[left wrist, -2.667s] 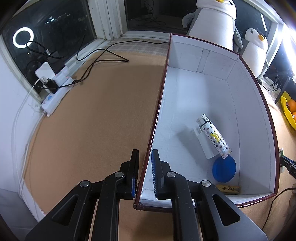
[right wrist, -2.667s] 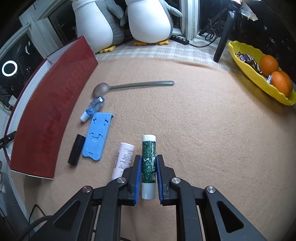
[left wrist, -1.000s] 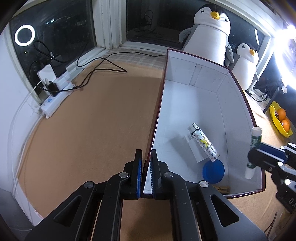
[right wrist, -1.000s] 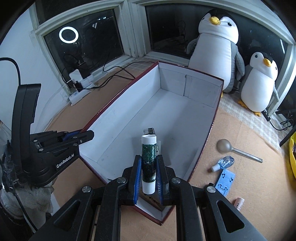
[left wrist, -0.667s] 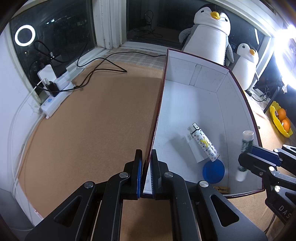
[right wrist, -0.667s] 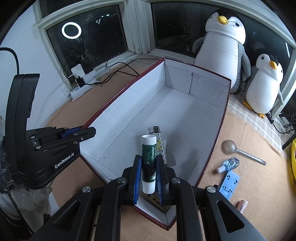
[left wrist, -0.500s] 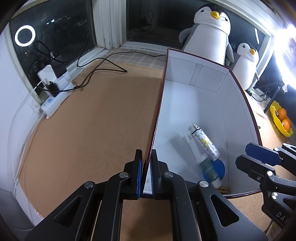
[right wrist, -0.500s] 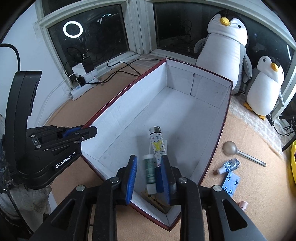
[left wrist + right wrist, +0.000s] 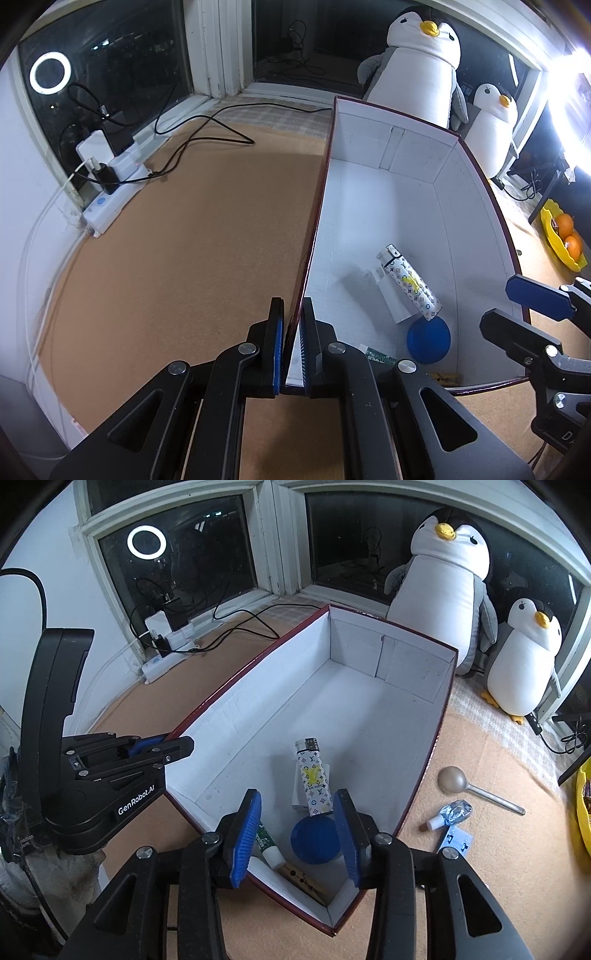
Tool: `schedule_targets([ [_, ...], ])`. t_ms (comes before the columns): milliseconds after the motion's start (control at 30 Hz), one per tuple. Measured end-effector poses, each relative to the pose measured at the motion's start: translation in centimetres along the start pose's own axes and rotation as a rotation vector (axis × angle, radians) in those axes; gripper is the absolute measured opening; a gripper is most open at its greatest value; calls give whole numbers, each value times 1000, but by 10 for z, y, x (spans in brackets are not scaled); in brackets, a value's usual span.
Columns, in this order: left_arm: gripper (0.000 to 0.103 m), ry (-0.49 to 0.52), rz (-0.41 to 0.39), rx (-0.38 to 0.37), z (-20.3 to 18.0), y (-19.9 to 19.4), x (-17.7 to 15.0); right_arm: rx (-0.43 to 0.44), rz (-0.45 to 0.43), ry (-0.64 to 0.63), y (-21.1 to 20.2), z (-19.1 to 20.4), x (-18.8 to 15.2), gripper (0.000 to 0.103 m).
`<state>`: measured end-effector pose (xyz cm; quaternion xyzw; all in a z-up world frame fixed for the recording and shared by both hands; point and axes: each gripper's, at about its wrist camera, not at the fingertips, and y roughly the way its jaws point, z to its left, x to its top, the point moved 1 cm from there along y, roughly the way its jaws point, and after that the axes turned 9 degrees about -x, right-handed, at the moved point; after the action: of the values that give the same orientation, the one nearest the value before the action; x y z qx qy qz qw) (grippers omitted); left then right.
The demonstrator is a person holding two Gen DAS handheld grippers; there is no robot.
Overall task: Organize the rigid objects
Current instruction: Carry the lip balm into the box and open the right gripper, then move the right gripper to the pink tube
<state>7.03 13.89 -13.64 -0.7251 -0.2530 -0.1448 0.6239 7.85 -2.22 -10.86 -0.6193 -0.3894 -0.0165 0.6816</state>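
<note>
While your left gripper (image 9: 291,350) pinches the box (image 9: 369,206) wall, your right gripper (image 9: 297,834), just opening, stands spread and empty over the green tube (image 9: 266,845).

Both tools are matte black plastic, each built from two long angled arms with triangular cut-outs, joined by round silver screws; the left tool (image 9: 291,354) carries narrow blue ribbed pads on the inner faces of its fingers, and the right tool (image 9: 297,834) has the same blue ribbed pads (image 9: 246,834), broader in its own view; seen from the right wrist, the left tool's body bears white lettering "GenRobot.AI" on its side, small screws along its linkage, and a black cable (image 9: 35,581) arching above it; a white knitted glove (image 9: 70,878) shows below that body
</note>
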Motion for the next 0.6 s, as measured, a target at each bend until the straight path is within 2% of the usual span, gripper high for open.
schedule_targets([
  [600, 7, 22, 24, 32, -3, 7, 3, -46, -42, 53, -22, -30, -8, 38],
])
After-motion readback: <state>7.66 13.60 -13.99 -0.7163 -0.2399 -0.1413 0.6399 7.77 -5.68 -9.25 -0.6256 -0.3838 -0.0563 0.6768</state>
